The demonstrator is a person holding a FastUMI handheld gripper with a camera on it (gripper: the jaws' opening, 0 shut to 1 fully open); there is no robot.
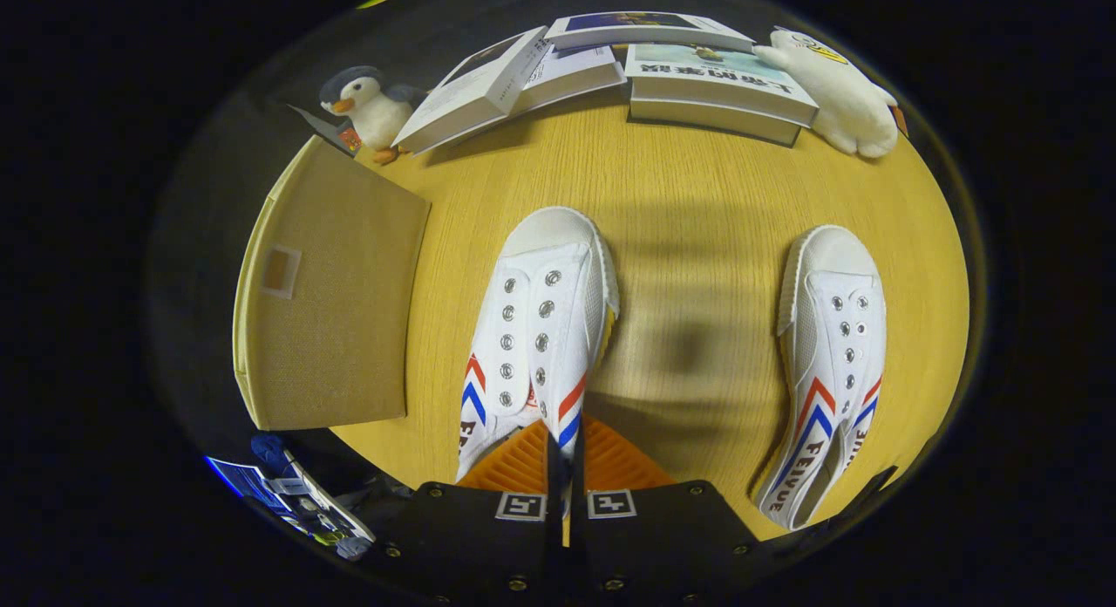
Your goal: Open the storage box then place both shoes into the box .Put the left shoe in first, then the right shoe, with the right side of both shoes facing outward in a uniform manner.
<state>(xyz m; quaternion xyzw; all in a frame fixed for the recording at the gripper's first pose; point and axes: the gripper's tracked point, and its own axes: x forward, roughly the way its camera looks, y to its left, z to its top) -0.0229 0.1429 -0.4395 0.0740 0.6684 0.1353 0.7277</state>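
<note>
My gripper (565, 439) is shut on the left-hand white shoe (536, 328): both fingers pinch the shoe's right side wall near the heel opening. Its toe points away from me, and it has red and blue stripes and metal eyelets. The second matching shoe (828, 363) lies on the wooden table (697, 197) to the right of the fingers, toe also pointing away. A beige fabric storage box (336, 293) stands to the left of the held shoe with its lid down and a small label patch on it.
Beyond the shoes, several books (602, 66) lie along the table's far side. A penguin plush toy (370, 110) sits behind the box, and a white plush toy (841, 92) lies by the books on the right. Bare wood separates the two shoes.
</note>
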